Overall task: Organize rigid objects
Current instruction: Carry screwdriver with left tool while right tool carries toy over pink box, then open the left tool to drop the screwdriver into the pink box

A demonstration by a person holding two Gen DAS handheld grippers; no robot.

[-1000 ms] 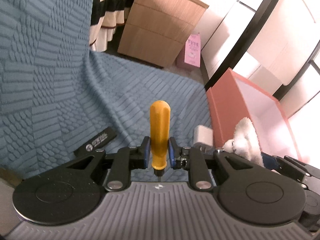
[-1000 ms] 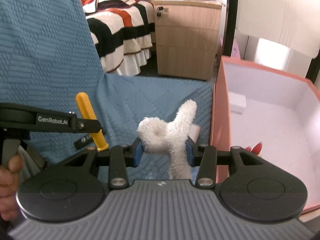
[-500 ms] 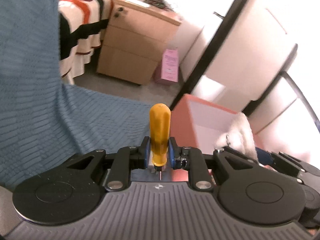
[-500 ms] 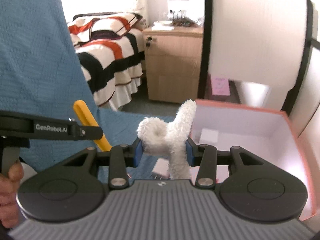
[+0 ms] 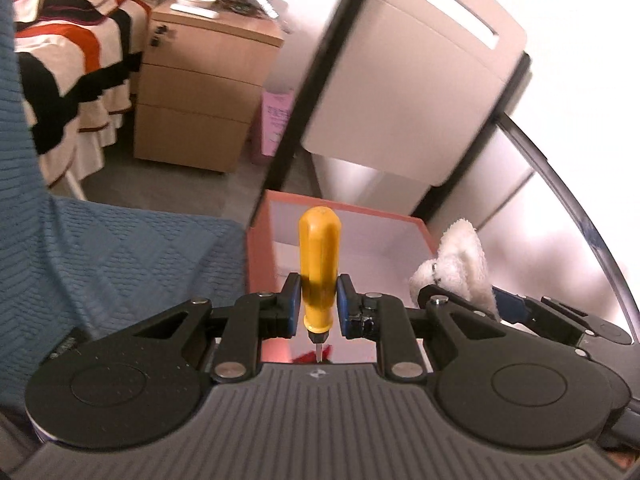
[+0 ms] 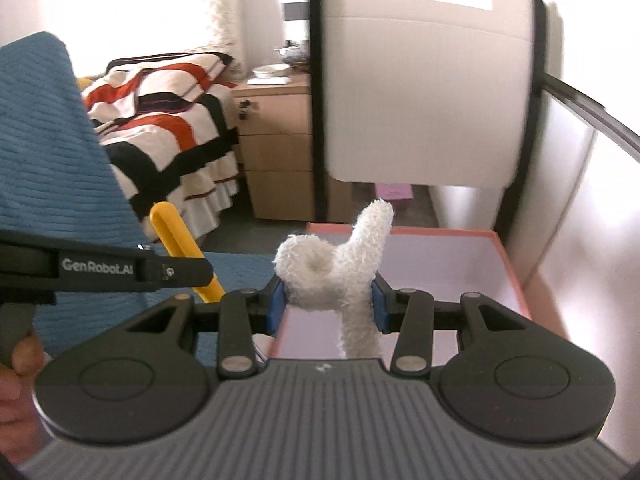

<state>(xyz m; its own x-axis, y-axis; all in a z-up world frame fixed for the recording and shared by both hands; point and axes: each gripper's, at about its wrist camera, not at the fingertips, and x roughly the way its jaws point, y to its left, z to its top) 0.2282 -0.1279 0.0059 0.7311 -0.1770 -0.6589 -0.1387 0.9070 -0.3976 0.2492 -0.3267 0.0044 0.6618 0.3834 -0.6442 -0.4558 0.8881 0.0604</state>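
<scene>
**Both claws loaded above the orange box**

Between the blue pads of my left claw (image 5: 318, 305) sits a yellow-handled screwdriver (image 5: 319, 268), pinched around the lower part of its handle. The handle stands upright in my left wrist view, its rounded end pointing away from the camera, and its thin metal tip pokes out toward me below the pads. Beyond it I see the orange box (image 5: 259, 248) with a pale inside; its near left corner lies right behind the handle. Something red (image 5: 311, 357) shows low in the box under the tip, but I cannot tell what it is.

My right claw (image 6: 327, 305) is pinching a white fluffy toy (image 6: 334, 270), both pads pressed into its pile. One plush limb sticks up and another hangs down between the pads. In this view the toy hangs over the near left part of the box (image 6: 516, 276), with the left edge of the box running just under the left pad.

At the left of the right wrist view the left claw reaches in from the side, a hand (image 6: 18, 376) on its grip, with the screwdriver slanting up past its finger. A blue textured cloth (image 5: 116, 248) covers the surface to the left of the box. Farther back stand a wooden drawer cabinet (image 5: 200, 92) and a bed with a striped cover (image 6: 160, 120).
</scene>
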